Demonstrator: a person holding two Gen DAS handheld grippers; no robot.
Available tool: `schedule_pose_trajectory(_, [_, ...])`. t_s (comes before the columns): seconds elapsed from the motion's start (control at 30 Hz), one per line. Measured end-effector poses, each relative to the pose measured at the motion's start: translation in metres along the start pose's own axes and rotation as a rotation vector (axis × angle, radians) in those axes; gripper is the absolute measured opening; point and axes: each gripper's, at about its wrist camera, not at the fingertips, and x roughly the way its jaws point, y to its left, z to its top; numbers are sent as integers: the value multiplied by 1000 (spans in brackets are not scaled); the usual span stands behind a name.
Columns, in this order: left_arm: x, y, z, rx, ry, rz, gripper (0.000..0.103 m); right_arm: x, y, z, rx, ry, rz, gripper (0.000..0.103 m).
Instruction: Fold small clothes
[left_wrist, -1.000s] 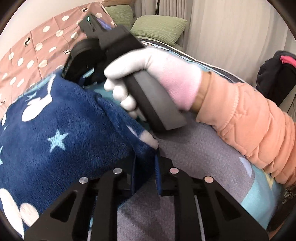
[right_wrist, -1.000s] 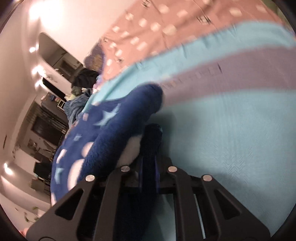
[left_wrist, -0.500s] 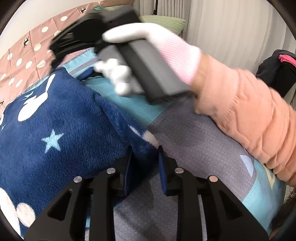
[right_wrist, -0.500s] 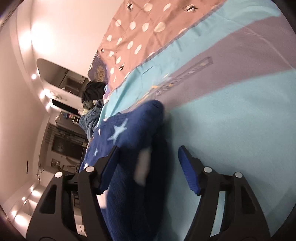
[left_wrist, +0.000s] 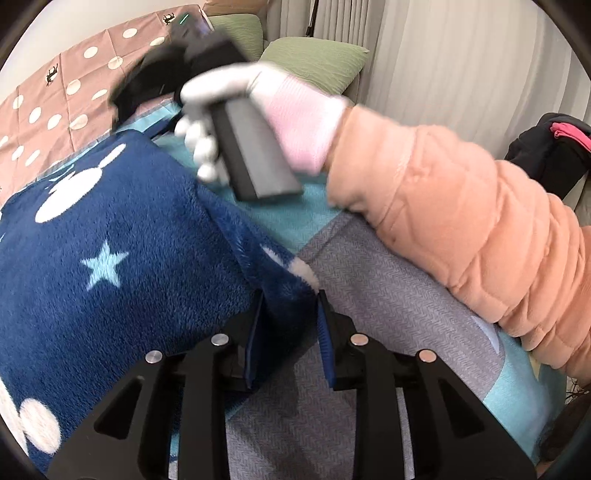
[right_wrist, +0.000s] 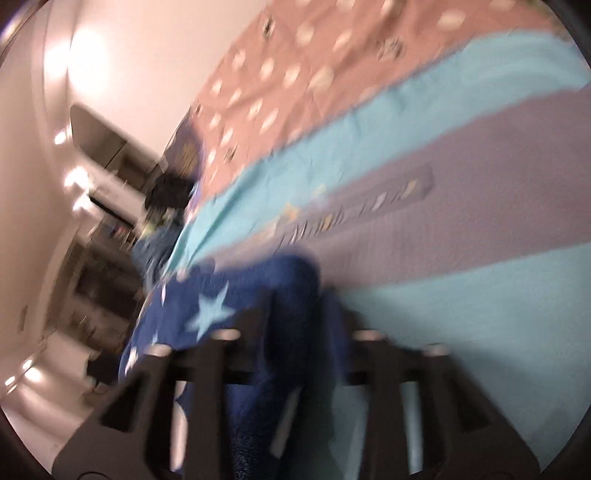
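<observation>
**Both grippers, jaws apart**

The left gripper (left_wrist: 290, 332) sits low with its jaws parted. The right gripper (right_wrist: 295, 325) is blurred, jaws apart, gripped by a white-gloved right hand (left_wrist: 258, 110) on a peach-sleeved arm (left_wrist: 461, 221).

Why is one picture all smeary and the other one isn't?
Right wrist view: motion blur smears the blue star garment, the bedsheet and the right gripper, with bright lamp glare on the wall. Left wrist view: mostly sharp, only the gloved right hand is blurred; the fisheye lens bends the edges.
</observation>
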Motion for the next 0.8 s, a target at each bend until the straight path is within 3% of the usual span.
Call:
schedule_pose_trajectory(0.07, [-3, -2, 0, -6, -4, -6, 32, -26, 8, 0, -12, -34, 17, 52])
schedule_pose_trajectory(0.13, [-8, -2, -2, -4, -18, -14, 38, -49, 15, -10, -31, -2, 57, 36])
schedule_pose_trajectory(0.17, [-13, -2, -2, -4, -22, -12, 39, -60, 21, -21, -56, 32, 71, 33])
schedule_pose_trajectory(0.27, [-31, -6, -5, -18, -58, -14, 39, -87, 38, -69, -154, 116, 82, 27])
schedule_pose_trajectory(0.43, [-78, 28, -27, -124, -103, 95, 40, -121, 46, -152, -197, 212, 174, 23])
schedule_pose_trajectory(0.47, [-86, 40, -35, -160, -103, 129, 40, -116, 43, -165, -205, 240, 94, 15])
schedule_pose_trajectory(0.5, [-91, 50, -42, -190, -104, 159, 40, -113, 40, -174, -240, 222, 15, 0])
schedule_pose_trajectory(0.57, [-108, 80, -67, -288, -102, 247, 40, -116, 35, -174, -213, 194, 7, 0])
schedule_pose_trajectory(0.63, [-128, 93, -90, -374, -127, 261, 40, -124, 39, -170, -175, 181, -23, 0])
schedule_pose_trajectory(0.7, [-147, 101, -104, -409, -140, 343, 40, -138, 59, -172, -247, 135, -70, 8])
schedule_pose_trajectory(0.8, [-165, 127, -130, -501, -136, 418, 42, -136, 67, -184, -254, 170, -29, 12])
